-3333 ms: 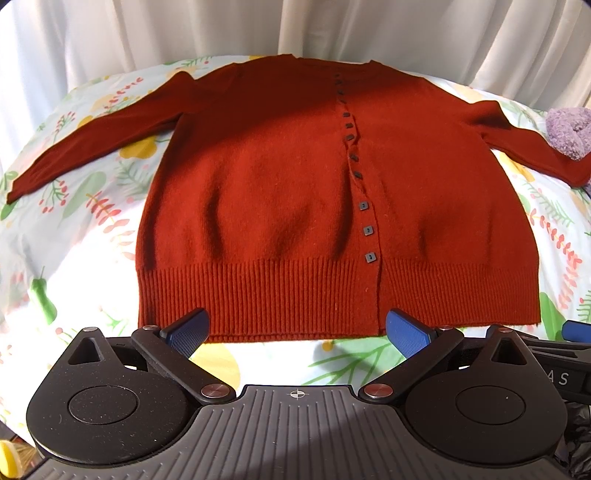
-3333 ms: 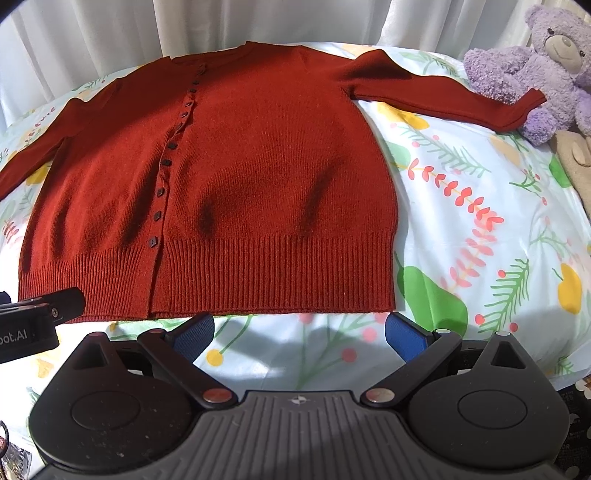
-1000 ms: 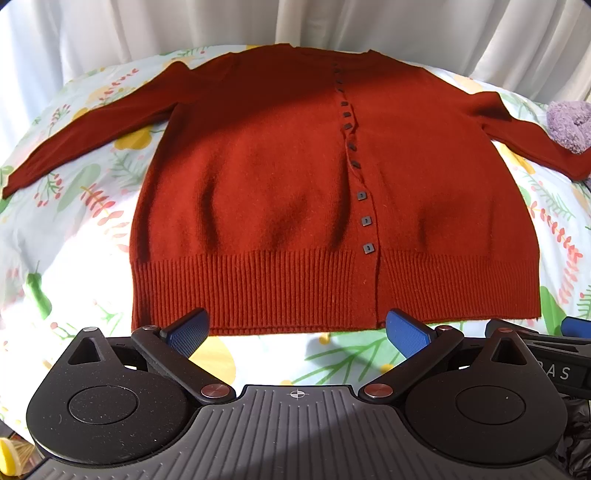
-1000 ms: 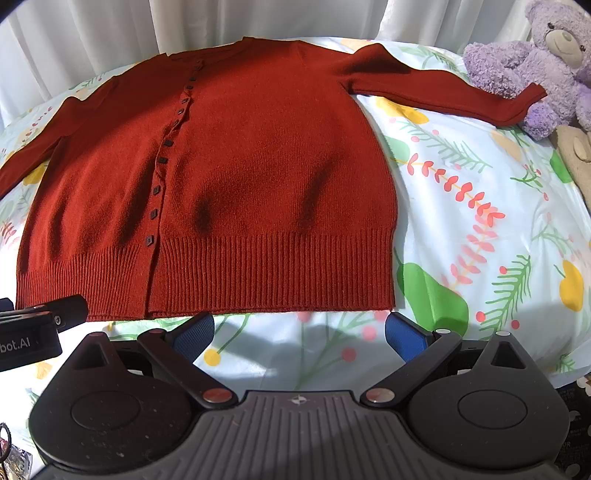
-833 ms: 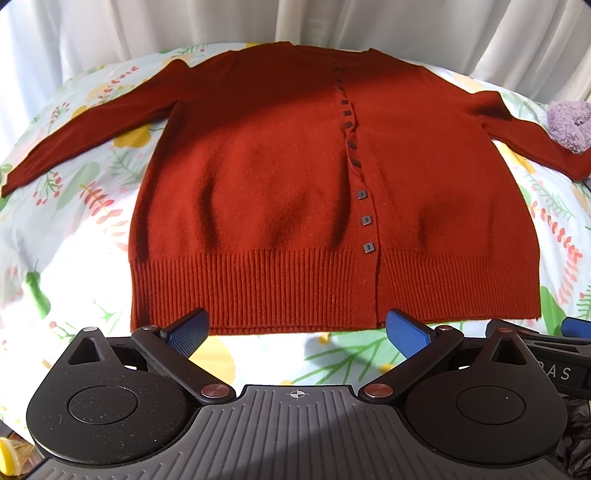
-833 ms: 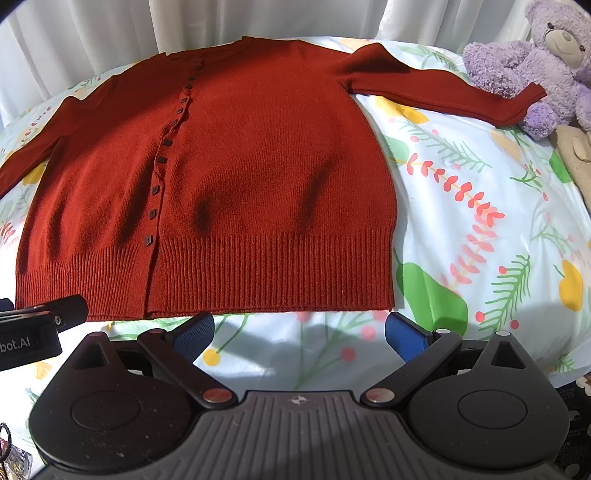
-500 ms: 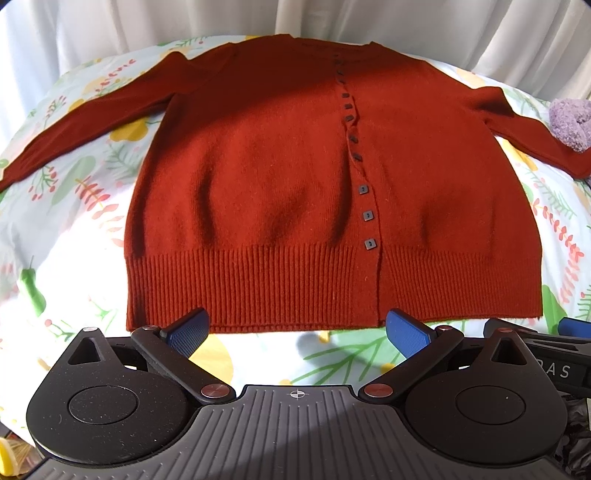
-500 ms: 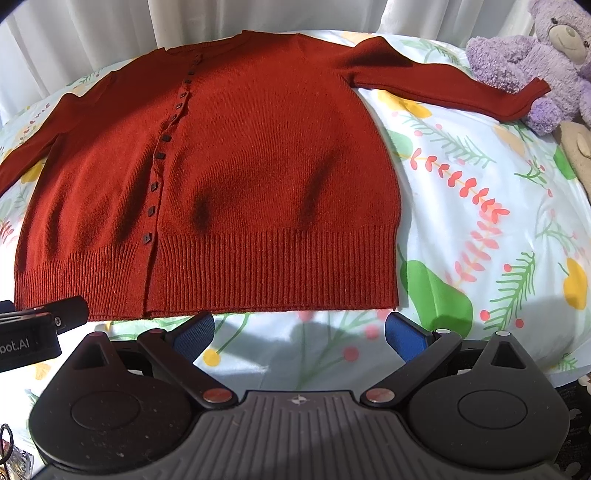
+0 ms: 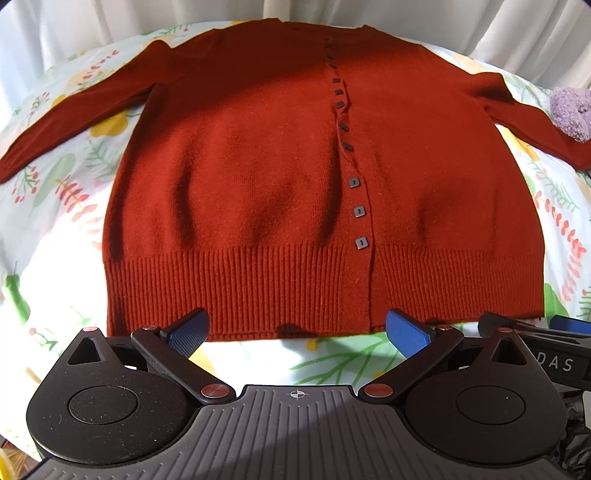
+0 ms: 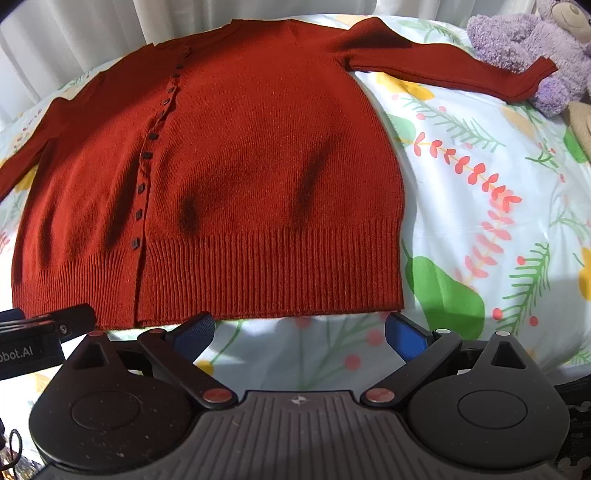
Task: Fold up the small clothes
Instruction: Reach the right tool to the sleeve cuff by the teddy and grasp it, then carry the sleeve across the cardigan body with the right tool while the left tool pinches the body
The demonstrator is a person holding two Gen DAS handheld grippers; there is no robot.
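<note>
Lying flat and buttoned on the flowered sheet (image 10: 480,229), front side up, with both sleeves spread out to the sides: red cardigan (image 9: 295,177), not yet folded at all. Ribbed hem (image 9: 258,291) nearest to both cameras, neckline far away by the white curtain (image 9: 369,14).

Left gripper (image 9: 295,330) low at the hem, fingers wide apart and holding nothing, blue pads (image 9: 188,328) just at the hem edge, near the button line (image 9: 354,212). Right gripper (image 10: 299,330) also wide open and empty, just in front of the hem, toward the right corner of the body. Right sleeve cuff (image 10: 532,79) touching the purple plush toy (image 10: 528,37); cannot tell if resting on it or only against it.

Step in hand, judged from this: taking hold of the hem at two places to start the first fold. To do it well:
- going lower until one pad slides under the knit, not only pinching the top layer;
- closing both sides at equal height, so the hem stays straight;
- catching both layers, front and back, since soft knit separates easily;
- minding the sleeve near the toy, probably dragging it when lifted.
</note>
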